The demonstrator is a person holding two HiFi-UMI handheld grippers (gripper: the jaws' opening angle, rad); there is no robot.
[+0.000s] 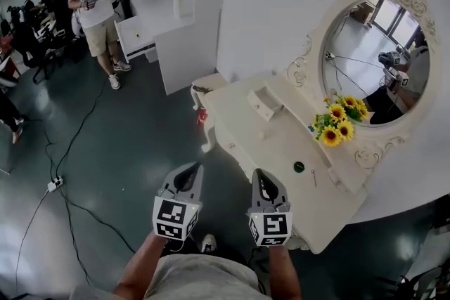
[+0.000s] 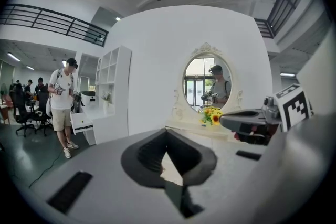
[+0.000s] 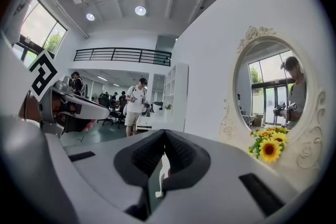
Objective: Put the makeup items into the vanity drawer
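Left tongs (image 1: 189, 169) and right tongs (image 1: 261, 175), closed and empty, hover near the dark disc (image 1: 299, 166) on the vanity (image 1: 278, 144).

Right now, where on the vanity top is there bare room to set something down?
Bare stretch: the vanity top between the small drawer box and the round dark item, toward the front edge. Crowded: around the sunflowers by the mirror, and the thin stick beside the dark item.

- No words, brands, numbers or signs can be read anywhere.
- The square markers (image 1: 172, 216) on the left tool (image 1: 193, 166) and the right tool (image 1: 257, 171) are black-and-white patterns only, with no letters.
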